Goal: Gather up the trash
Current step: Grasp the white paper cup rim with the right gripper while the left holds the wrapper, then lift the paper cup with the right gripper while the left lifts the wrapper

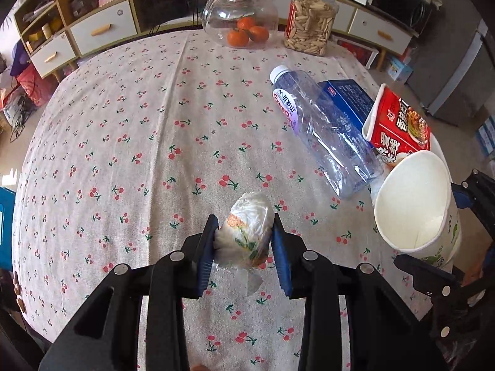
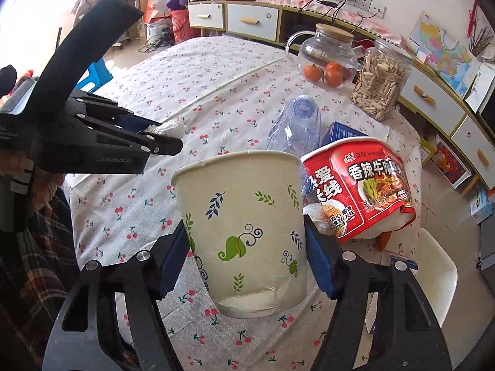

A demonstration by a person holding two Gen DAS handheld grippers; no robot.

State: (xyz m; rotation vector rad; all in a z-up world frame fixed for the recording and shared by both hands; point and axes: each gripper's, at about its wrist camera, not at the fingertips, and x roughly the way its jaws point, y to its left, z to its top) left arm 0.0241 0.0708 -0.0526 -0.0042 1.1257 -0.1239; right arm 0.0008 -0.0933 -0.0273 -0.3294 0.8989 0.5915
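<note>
l tongs (image 1: 244, 244) grip wrapper (image 1: 247, 232), r tongs (image 2: 247, 259) cup (image 2: 244, 225)

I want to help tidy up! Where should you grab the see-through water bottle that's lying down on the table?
Probably across the middle of the bottle, coming from above. It lies flat on the tablecloth, so its round sides are free, while the blue box crowds its far side.

So on the table (image 1: 123, 154), the teapot (image 1: 241, 15) with oranges (image 1: 247, 32) in it sits at the far edge, with the jar (image 1: 311, 20) right beside it on the right. Nearer and to the right, the bottle (image 1: 324, 133) lies on its side, partly over the box (image 1: 349, 99), with the noodle bowl (image 1: 399, 123) tipped over just right of them. The wrapper (image 1: 247, 235) is up off the cloth at the near middle, and the paper cup (image 2: 244, 228) is to its right, in front of the noodle bowl.
</note>
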